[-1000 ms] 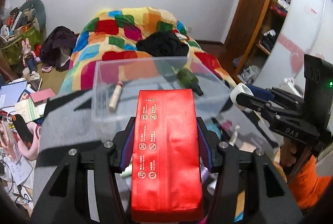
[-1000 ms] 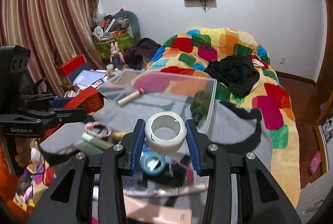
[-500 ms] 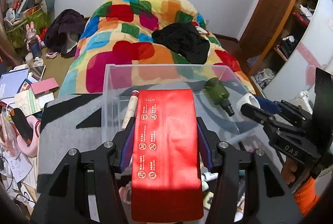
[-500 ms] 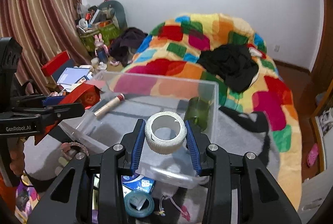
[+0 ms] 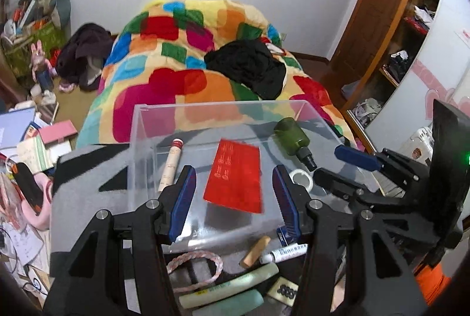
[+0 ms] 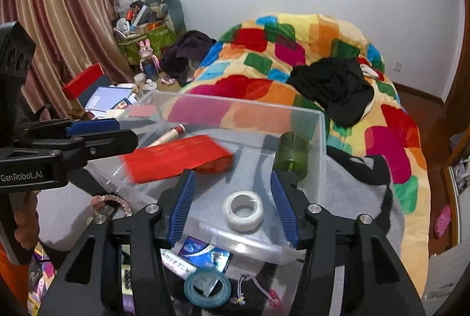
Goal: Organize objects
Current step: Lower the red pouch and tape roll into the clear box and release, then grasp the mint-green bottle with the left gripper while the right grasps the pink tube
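Both things I was carrying have left my fingers since the earlier frames: the red packet [image 5: 235,180] that sat clamped in my left hand-held gripper [image 5: 233,200] and the white tape roll [image 6: 243,211] that sat in my right hand-held gripper [image 6: 232,206] now lie inside the clear plastic box [image 5: 138,145].

That packet is a flat, glossy red rectangle with small white printing near its far end, lying near the middle of the box floor; in the right view it looks blurred. That roll is a small white ring with an open core, resting flat by the near wall of the box. Also in the box are a cream tube with a red band [image 5: 171,163] on the left and a dark green bottle with a black neck [image 5: 295,139] on the right, lying tilted.

My left hand-held gripper stands well apart with nothing between its blue pads [image 5: 182,198], above the box. My right hand-held gripper has just been opening; its pads [image 6: 182,206] stand clear on either side of the roll without touching it.

In front of the box lie a braided bracelet [image 5: 195,267], pale tubes [image 5: 232,288], and a blue tape ring [image 6: 207,288].
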`<state>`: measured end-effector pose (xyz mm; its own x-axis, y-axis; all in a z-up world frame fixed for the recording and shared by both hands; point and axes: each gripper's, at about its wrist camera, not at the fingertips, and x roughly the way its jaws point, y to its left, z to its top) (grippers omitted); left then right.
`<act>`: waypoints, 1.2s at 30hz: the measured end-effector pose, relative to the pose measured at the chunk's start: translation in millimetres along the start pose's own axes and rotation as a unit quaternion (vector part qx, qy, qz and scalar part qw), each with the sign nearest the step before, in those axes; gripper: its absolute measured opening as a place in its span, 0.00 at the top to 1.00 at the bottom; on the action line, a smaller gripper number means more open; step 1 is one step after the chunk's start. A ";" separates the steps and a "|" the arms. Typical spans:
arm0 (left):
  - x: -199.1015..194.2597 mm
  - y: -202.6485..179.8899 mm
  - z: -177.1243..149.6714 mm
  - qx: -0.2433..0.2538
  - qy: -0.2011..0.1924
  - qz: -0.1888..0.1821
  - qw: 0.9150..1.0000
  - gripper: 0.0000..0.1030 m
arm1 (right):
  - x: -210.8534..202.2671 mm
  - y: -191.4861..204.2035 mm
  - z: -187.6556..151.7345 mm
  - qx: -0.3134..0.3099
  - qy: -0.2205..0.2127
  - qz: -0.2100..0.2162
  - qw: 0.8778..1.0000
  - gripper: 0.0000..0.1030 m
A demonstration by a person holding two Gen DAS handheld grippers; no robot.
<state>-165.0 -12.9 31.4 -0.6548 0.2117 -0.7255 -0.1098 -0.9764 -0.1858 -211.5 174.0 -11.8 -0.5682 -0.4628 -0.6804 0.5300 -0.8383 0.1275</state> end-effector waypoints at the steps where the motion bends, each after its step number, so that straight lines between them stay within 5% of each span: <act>1: -4.5 -0.4 -2.2 0.003 -0.004 0.001 1.000 0.48 | -4.7 0.3 -0.9 -0.002 -0.003 0.001 1.000 0.51; 14: -27.8 13.8 -52.5 0.019 0.003 0.047 0.999 0.46 | -44.4 5.6 -36.1 -0.044 -0.018 -0.039 0.998 0.42; 19: -32.8 8.9 -78.9 0.025 0.015 0.030 0.999 0.46 | -46.6 3.3 -60.7 -0.045 0.003 -0.046 0.998 0.42; 29: -9.5 5.2 -129.1 0.025 0.082 -0.009 0.996 0.45 | -54.2 2.6 -106.9 -0.034 0.054 0.010 0.998 0.37; 36: -8.0 -4.4 -133.0 0.033 0.079 -0.028 0.996 0.43 | -55.6 25.8 -126.6 -0.081 0.082 0.066 0.991 0.30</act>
<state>-59.7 -4.7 -50.1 -0.5215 0.2643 -0.8113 -0.1940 -0.9626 -0.1888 -86.6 214.6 -62.0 -0.3839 -0.5010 -0.7757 0.6946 -0.7102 0.1149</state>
